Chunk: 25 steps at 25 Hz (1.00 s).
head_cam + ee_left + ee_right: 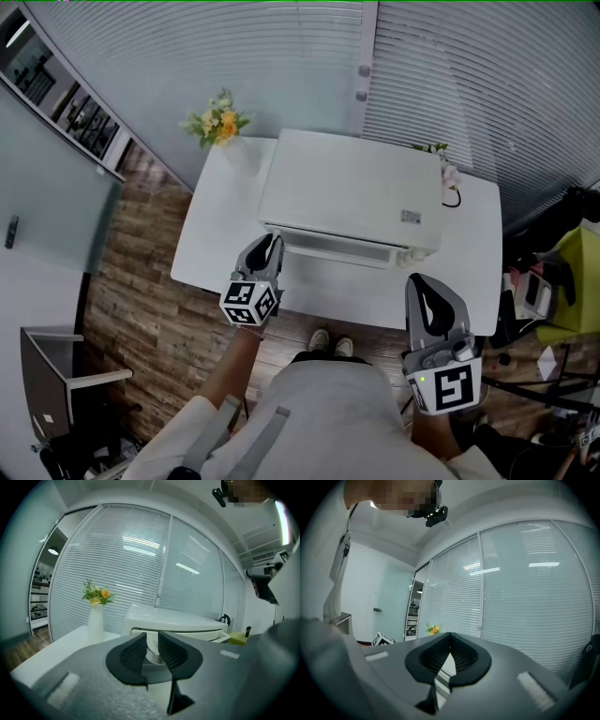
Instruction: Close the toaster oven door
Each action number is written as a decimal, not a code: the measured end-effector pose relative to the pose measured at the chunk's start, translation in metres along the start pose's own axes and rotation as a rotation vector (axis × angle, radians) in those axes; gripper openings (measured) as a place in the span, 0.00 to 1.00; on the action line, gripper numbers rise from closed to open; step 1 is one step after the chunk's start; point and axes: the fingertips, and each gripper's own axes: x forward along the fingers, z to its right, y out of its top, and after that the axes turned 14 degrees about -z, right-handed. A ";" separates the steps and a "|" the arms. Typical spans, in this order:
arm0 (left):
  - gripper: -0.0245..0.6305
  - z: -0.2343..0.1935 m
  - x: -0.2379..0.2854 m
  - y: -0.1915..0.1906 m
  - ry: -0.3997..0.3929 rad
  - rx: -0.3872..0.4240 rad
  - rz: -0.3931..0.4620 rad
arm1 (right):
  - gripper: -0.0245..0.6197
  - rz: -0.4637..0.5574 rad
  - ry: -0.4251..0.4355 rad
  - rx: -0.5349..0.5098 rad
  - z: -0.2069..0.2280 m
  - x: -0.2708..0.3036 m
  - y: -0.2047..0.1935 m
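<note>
A white toaster oven (pixel 352 187) stands on a white table (pixel 220 225), its front towards me. Its door (pixel 337 246) and handle run along the near side; seen from above, the door looks upright or nearly so. My left gripper (pixel 267 246) is at the front left corner of the oven. In the left gripper view the oven (pixel 187 620) fills the middle, and the left gripper (pixel 152 641) stands open, with a white and silver part of the oven front showing in the gap. My right gripper (pixel 427 286) hangs at the table's front right edge, apart from the oven. Its fingertips meet, so the right gripper (pixel 450 635) is shut on nothing.
A white vase of yellow flowers (pixel 220 122) stands at the table's back left corner, also seen as the vase (pixel 96 616). A small flower sprig (pixel 448 173) and a black cable (pixel 456 197) sit by the oven's right side. Blinds cover the glass wall behind. Clutter lies on the floor at right.
</note>
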 end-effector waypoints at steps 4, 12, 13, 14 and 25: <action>0.17 0.001 0.003 0.003 0.001 0.005 0.001 | 0.04 -0.001 -0.001 -0.001 0.001 0.000 -0.001; 0.17 -0.001 0.006 0.005 0.009 0.011 -0.003 | 0.04 -0.004 0.000 -0.002 0.001 0.003 -0.001; 0.17 0.000 0.006 0.005 0.009 0.010 -0.004 | 0.04 -0.004 0.001 -0.002 0.001 0.003 -0.001; 0.17 0.000 0.006 0.006 0.009 0.008 -0.005 | 0.04 -0.003 0.001 -0.002 0.001 0.003 0.000; 0.16 0.001 0.000 0.015 0.009 0.012 -0.017 | 0.04 0.000 -0.019 -0.008 0.006 -0.001 0.000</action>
